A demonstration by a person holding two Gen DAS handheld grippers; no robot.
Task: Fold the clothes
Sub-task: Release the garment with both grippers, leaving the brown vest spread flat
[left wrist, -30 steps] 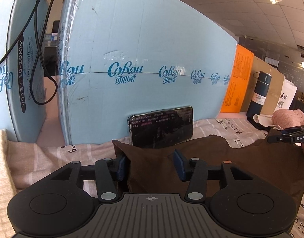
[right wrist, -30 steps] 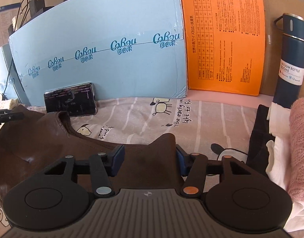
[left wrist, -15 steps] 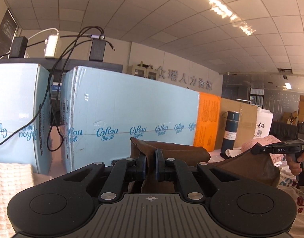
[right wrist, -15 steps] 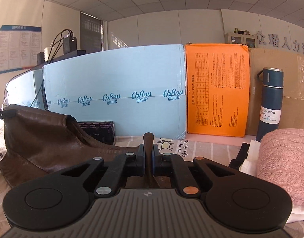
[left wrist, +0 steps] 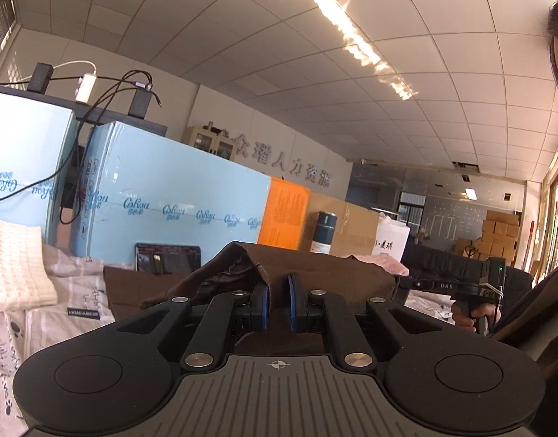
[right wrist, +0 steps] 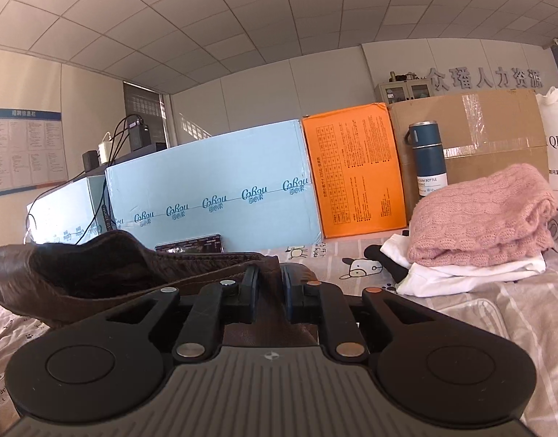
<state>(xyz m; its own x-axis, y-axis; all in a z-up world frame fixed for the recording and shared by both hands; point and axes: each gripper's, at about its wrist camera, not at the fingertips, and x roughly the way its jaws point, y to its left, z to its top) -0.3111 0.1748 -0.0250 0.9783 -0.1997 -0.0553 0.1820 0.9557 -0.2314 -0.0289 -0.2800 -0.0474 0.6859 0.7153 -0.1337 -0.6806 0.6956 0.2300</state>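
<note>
Brown cloth, the brown garment (left wrist: 315, 273), is held up above the printed bedsheet (left wrist: 35, 327) by both claws. The left gripper (left wrist: 277, 304) has its jaws narrow and a fold of the garment is pinched between the blue pads; its jaws have just been opening a little after a tight close, with the cloth between them. The right gripper (right wrist: 269, 291) is also narrow, with a ridge of the same garment (right wrist: 107, 273) clamped between its pads, and its jaws too have just been opening slightly. In the left wrist view the right gripper (left wrist: 406, 284) holds the garment's right end. On the far side stand light blue boxes (right wrist: 213, 196), with a phone (left wrist: 167, 256) leaning at their foot. On the right, a pink sweater (right wrist: 482, 218) lies on white clothes (right wrist: 460, 273), near a dark blue bottle (right wrist: 428, 156).
</note>
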